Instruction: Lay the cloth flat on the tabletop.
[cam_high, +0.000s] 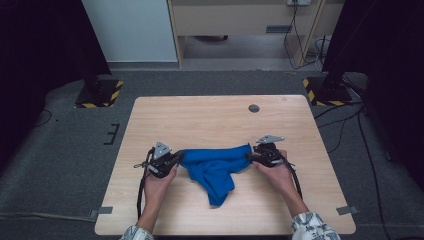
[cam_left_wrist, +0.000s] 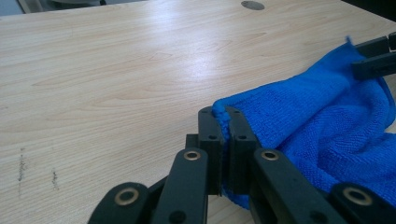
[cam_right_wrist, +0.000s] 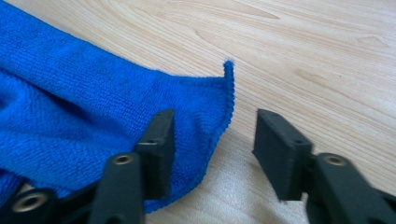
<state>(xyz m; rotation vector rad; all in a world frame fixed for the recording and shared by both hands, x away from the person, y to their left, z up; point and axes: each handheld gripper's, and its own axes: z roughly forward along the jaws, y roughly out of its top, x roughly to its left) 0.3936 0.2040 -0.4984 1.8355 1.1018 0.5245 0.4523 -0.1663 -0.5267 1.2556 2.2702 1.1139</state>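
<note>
The work in hand looked like spreading or folding a blue cloth (cam_high: 216, 167) that lay rumpled on the near half of the desk (cam_high: 220, 120), between the two grippers, with a loose tail drooping toward the person.

At the left, the left gripper (cam_high: 169, 161) had its jaws pressed together on a corner of the cloth; in the left gripper view the blue hem (cam_left_wrist: 219, 108) poked up between the closed tips (cam_left_wrist: 223, 122). That corner seemed secured.

At the right, the right gripper (cam_high: 256, 156) sat at the opposite corner with its jaws spread wide and nothing clamped. In the right gripper view one jaw rested on top of the cloth (cam_right_wrist: 93, 107) near its edge while the other stood over bare wood, the small pointed corner tip (cam_right_wrist: 228, 65) lying just ahead of them. By my judgement the step was the second grasp: the right gripper needed to straddle the hem so that the cloth's edge ran between the jaws, then close, before both hands could pull the cloth taut.

Little stood in the way. The desk carried only a round grey cable port (cam_high: 254, 108) well beyond the cloth. The bunched middle folds could drag when lifted.
</note>
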